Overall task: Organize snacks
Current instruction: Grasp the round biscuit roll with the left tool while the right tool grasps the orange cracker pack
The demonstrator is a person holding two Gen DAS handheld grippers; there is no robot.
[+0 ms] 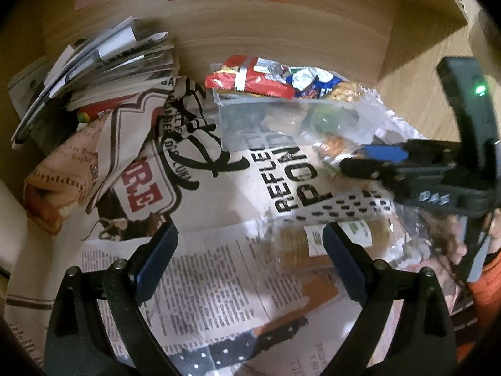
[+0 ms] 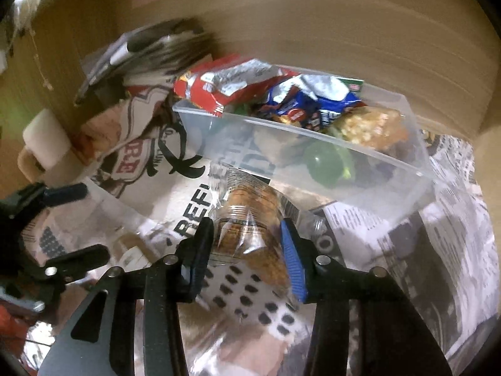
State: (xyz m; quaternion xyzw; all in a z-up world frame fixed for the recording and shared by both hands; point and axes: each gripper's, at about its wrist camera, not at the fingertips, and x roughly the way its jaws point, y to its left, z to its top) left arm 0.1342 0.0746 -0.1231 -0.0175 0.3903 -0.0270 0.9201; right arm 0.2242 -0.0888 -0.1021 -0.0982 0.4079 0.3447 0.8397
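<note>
My right gripper (image 2: 247,228) is shut on a clear-wrapped pack of brown biscuits (image 2: 250,206), held just in front of a clear plastic bin (image 2: 281,125). The bin holds a red bag (image 2: 216,91), a blue bag (image 2: 307,106), a yellow puffed snack (image 2: 369,125) and something green (image 2: 322,163). In the left wrist view the same gripper (image 1: 353,159) reaches in from the right beside the bin (image 1: 238,116). My left gripper (image 1: 249,247) is open above the newspaper; a second blurred biscuit pack (image 1: 294,244) lies by its right finger, untouched.
Newspaper (image 1: 219,282) covers the table. A stack of magazines (image 1: 109,62) and crumpled paper (image 1: 62,172) sit at the back left against a wooden wall (image 1: 281,31) with pink and orange notes. A hand and orange sleeve (image 1: 488,282) show at the right edge.
</note>
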